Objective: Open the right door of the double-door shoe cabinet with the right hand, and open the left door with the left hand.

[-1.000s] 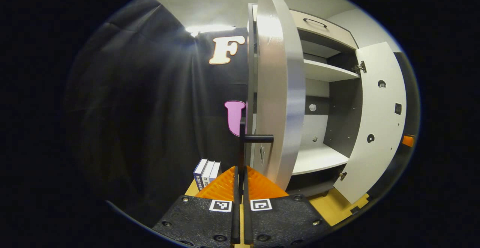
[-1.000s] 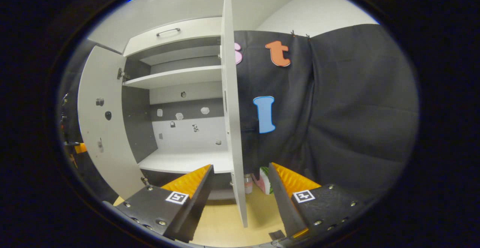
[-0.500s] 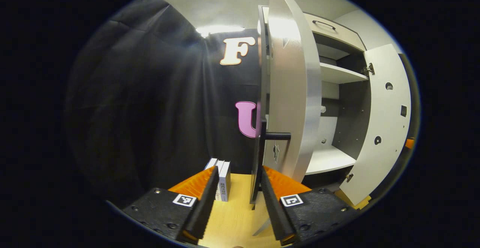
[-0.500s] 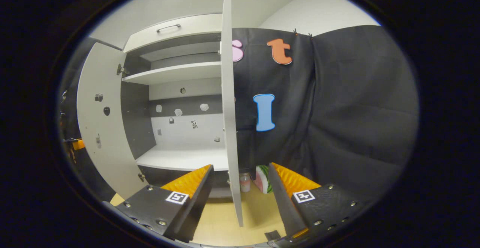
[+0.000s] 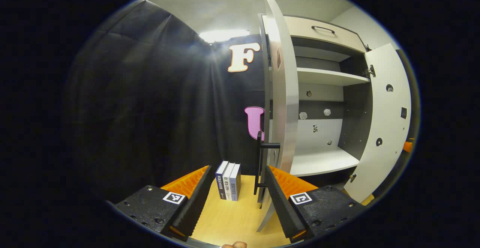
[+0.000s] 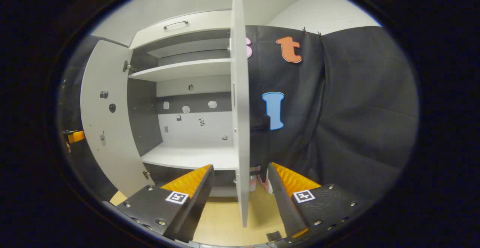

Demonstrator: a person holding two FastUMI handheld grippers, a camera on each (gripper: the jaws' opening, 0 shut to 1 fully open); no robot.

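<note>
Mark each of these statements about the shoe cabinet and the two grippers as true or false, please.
1. Both cabinet doors stand open. True: the left door and the right door are swung out.
2. The left gripper is shut on the door handle. False: its fingers are apart, the handle untouched.
3. Three books stand on the floor. True.
4. The lower shelf holds shoes. False: it is bare.
5. The right gripper is open. True.

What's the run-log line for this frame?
left door: open | right door: open | left gripper: open, off handle | right gripper: open, astride door edge
</note>
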